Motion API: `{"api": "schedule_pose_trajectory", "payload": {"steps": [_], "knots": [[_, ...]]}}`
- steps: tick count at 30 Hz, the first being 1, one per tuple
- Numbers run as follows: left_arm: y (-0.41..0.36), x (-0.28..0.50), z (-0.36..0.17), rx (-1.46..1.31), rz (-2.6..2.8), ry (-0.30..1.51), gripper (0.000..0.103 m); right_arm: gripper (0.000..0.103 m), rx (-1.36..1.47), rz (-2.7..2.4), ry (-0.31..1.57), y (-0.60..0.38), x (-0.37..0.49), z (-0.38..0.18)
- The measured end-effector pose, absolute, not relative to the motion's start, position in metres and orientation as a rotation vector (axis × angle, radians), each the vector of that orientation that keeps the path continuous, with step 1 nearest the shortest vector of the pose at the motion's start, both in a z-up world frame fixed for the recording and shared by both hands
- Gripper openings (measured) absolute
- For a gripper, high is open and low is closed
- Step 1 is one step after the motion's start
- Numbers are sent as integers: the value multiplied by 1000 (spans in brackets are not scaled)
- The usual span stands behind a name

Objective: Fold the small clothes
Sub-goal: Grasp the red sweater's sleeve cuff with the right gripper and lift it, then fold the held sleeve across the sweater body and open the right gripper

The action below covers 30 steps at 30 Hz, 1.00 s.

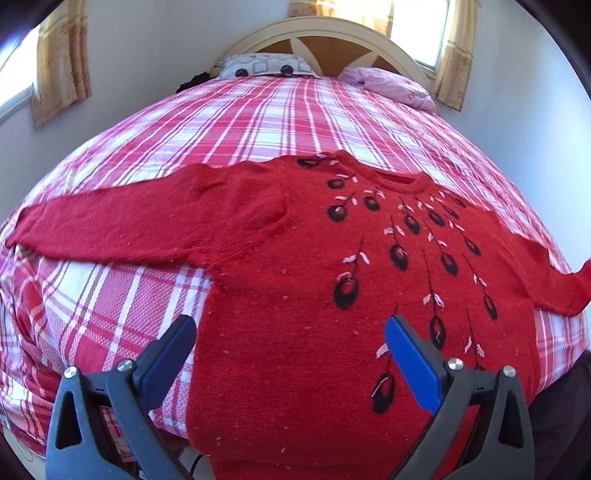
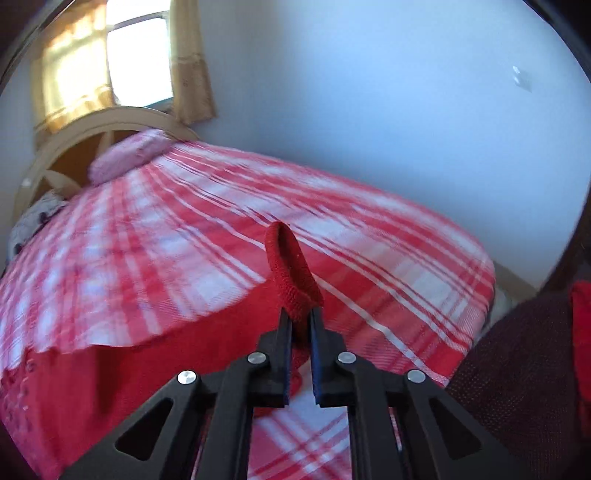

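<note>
A bed covered by a red-and-white plaid woven blanket (image 1: 221, 122) fills both views, its cream arched wooden headboard (image 1: 317, 33) at top centre of the left view. Across the lower half there, a red knitted sweater (image 1: 280, 258) lies flat, front up — black oval motifs on thin stems with pale pink leaves fan down from its round neckline, sleeves spread to both edges. The left gripper (image 1: 290, 328) hovers wide open over the hem. In the right view's centre, the right gripper (image 2: 300, 314) pinches the ribbed red cuff (image 2: 290, 266) — lifted off the blanket.
</note>
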<state>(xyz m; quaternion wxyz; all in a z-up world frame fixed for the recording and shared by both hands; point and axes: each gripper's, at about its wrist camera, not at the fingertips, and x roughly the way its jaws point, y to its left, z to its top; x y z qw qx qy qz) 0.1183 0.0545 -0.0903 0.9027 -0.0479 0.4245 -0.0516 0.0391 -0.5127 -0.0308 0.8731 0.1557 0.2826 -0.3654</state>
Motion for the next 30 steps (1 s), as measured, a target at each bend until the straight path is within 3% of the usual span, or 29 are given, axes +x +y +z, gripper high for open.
{"api": "schedule_pose_trajectory", "payload": {"steps": [5,11,20,26,30], "knots": [[69,114,-86,-148,-99,855,103,8,241,-498,512,-414,61,26],[91,110,-80,-168,-53,824,103,8,207,-112,526,-278,113,42],[127,105,-71,-195,23,785,103,8,100,219,697,-83,189,-49],[139,107,-74,-164,57,769,103,8,30,261,783,-33,204,-106],[143,110,-79,-178,57,786,103,8,31,272,792,-25,203,-116]]}}
